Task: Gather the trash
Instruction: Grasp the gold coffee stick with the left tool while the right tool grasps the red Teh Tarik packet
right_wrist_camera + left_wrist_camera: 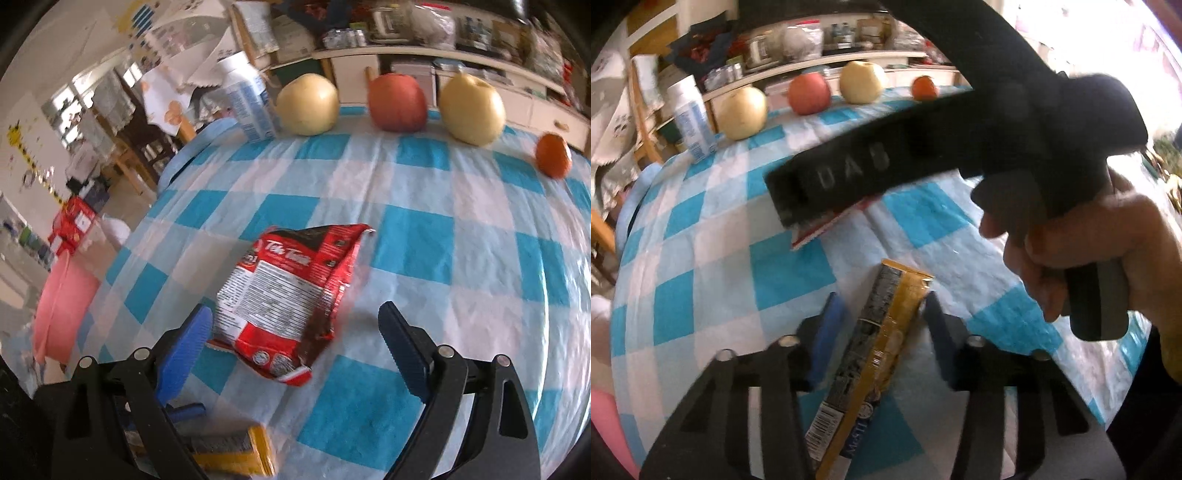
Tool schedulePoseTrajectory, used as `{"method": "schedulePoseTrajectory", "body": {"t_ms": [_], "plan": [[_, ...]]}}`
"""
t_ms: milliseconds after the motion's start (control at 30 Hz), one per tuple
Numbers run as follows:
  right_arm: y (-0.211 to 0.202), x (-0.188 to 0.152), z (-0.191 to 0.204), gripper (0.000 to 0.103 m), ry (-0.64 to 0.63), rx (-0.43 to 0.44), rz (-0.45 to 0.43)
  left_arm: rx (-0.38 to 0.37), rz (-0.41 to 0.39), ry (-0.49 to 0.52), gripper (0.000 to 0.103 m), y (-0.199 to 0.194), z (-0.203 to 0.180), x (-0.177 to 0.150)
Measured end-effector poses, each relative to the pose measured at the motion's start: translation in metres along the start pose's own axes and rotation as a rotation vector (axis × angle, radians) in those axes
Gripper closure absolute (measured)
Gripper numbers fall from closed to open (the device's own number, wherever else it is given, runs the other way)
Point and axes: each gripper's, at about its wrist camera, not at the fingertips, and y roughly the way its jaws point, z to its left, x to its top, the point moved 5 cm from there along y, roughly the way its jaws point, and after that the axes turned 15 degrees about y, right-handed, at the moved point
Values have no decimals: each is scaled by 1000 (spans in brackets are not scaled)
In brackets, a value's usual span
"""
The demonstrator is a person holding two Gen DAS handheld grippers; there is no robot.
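Observation:
A yellow snack wrapper [882, 332] lies flat on the blue-checked tablecloth [713, 258], between the jaws of my left gripper [882, 295]. Its right pad touches the wrapper's corner, while cloth shows between the left pad and the wrapper, so the gripper is open. A red Tim Tam wrapper [288, 295] lies crumpled between the wide-open jaws of my right gripper [295, 308], nearer its left pad. In the left wrist view one black finger [831, 181] of the right gripper hangs over the red wrapper [812, 232], with a hand [1100, 251] on the handle. The yellow wrapper [236, 450] shows at the bottom of the right wrist view.
Along the table's far edge stand a white-and-blue bottle [251, 103], two pale yellow fruits [308, 105] [472, 110], a red apple [399, 103] and a small orange fruit [554, 155]. A pink basin [62, 302] sits below the table's left edge. Cluttered shelves rise behind.

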Motion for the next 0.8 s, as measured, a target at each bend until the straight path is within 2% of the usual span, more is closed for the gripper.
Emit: {"method": "schedulePoseTrajectory", "body": {"t_ms": [233,367,467,800], "plan": [[15,0,14,10,-113,-54,0,-6,1,-42,73,-5,6,-5],[23,-3,21,10,-208,-109,-19,5,8,-73,74,-6,14,-9],[27,-3,22,10,-231,-121,-16,11,11,-88,75,-7,22,-13],[19,-5,18,30,-282,-130,-30,51,18,-108,74,-6,38,-20]]}}
